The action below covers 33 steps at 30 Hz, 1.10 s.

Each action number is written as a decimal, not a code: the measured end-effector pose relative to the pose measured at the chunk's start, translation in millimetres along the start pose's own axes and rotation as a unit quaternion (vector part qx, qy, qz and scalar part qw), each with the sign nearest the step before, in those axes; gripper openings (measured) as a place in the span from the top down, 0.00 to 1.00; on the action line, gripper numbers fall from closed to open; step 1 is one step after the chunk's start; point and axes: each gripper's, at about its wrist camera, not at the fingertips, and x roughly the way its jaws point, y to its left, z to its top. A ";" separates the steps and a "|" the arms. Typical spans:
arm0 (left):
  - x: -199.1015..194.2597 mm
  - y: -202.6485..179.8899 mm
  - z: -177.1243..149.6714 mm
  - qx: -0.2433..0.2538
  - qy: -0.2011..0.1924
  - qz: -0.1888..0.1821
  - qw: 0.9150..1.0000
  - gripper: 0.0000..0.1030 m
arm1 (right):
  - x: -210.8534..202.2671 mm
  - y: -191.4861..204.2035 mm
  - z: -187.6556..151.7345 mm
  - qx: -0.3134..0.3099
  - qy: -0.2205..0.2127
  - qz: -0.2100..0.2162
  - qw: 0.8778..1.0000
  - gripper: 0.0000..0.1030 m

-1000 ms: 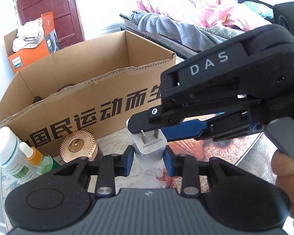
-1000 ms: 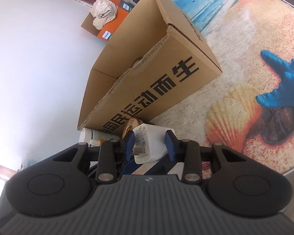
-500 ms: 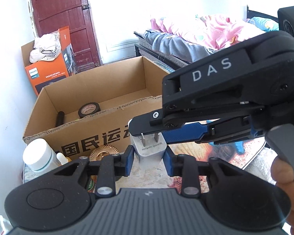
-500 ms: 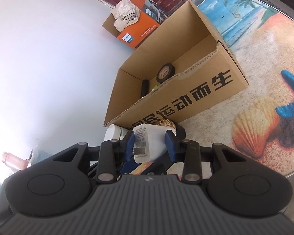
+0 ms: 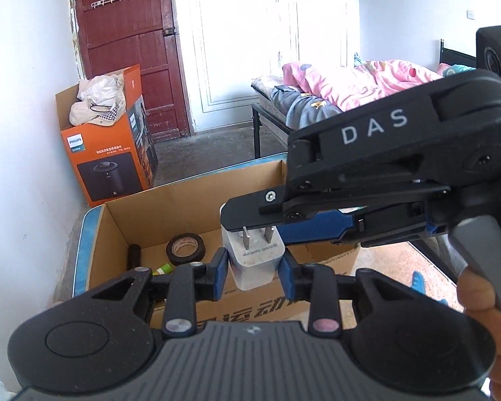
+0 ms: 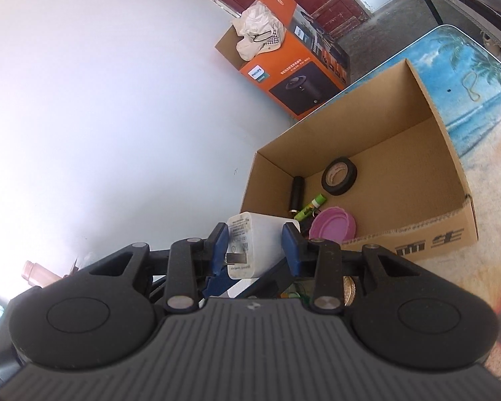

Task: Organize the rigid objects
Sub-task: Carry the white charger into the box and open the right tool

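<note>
A white charger plug (image 5: 254,264) hangs in the air over the near wall of the open cardboard box (image 5: 123,220), its two metal prongs pointing up. My left gripper (image 5: 254,272) is shut on its sides with the blue pads. My right gripper (image 5: 260,225) comes in from the right and clamps the same charger (image 6: 260,234) at its pronged end. In the right wrist view that gripper (image 6: 255,247) is shut on it, above the box's (image 6: 444,153) near left corner. Inside the box lie a black tape roll (image 6: 339,176), a black cylinder (image 6: 296,193), a green tube (image 6: 312,205) and a pink lid (image 6: 332,229).
The box stands on a table with a beach-print cloth (image 6: 477,77). An orange Philips carton (image 5: 107,163) with cloth on top sits on the floor by a dark red door (image 5: 130,50). A bed (image 5: 367,83) stands at the right. A gold lid (image 6: 349,289) peeks out below my right gripper.
Both grippers have risen together with the charger between them. The box's inside has come into view, and the bottles beside it have dropped out of the left wrist view.
</note>
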 end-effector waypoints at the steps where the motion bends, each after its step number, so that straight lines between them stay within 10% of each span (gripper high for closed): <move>1: 5.7 3.5 5.8 -0.006 0.006 -0.002 1.000 0.68 | 6.1 1.7 8.3 -0.004 0.005 -0.005 1.000 0.66; 15: 146.4 44.5 57.6 -0.064 0.149 -0.033 0.986 0.68 | 115.0 -58.5 105.7 0.022 0.104 -0.084 0.991 0.65; 33: 257.5 75.2 49.4 -0.138 0.249 -0.028 0.958 0.68 | 220.7 -109.3 133.1 -0.021 0.197 -0.138 0.971 0.65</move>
